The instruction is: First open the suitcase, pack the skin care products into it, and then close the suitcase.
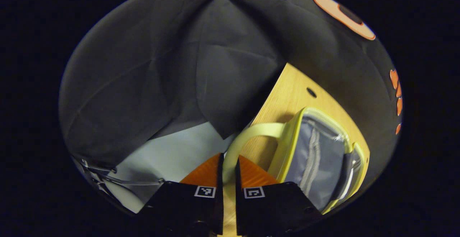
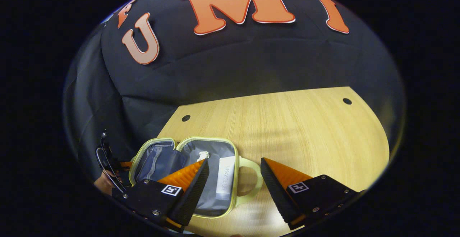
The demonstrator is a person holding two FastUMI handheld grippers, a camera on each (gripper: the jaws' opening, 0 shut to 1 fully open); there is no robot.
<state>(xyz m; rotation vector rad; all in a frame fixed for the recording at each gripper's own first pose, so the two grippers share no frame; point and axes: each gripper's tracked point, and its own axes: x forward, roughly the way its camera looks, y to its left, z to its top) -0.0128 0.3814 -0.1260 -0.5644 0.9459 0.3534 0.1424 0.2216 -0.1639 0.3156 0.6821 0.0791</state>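
Suitcase (image 2: 201, 179) lies open at the lower left of the right gripper view on the tabletop (image 2: 287, 129), with a white tube (image 2: 225, 178) and a small bottle (image 2: 203, 155) inside. Right hand-held gripper (image 2: 233, 179) hangs spread wide, grasping nothing, over its handle (image 2: 256, 183). Left hand-held gripper (image 1: 229, 174) is clenched on the handle (image 1: 248, 132).

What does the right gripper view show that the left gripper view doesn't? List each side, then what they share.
Right gripper view: a white tube and a small bottle lying inside the suitcase, and the right gripper open near it. Left gripper view: the left gripper closed on a handle of the suitcase, with pale floor past the table edge. Both: the open suitcase with grey lining, on the wooden table.
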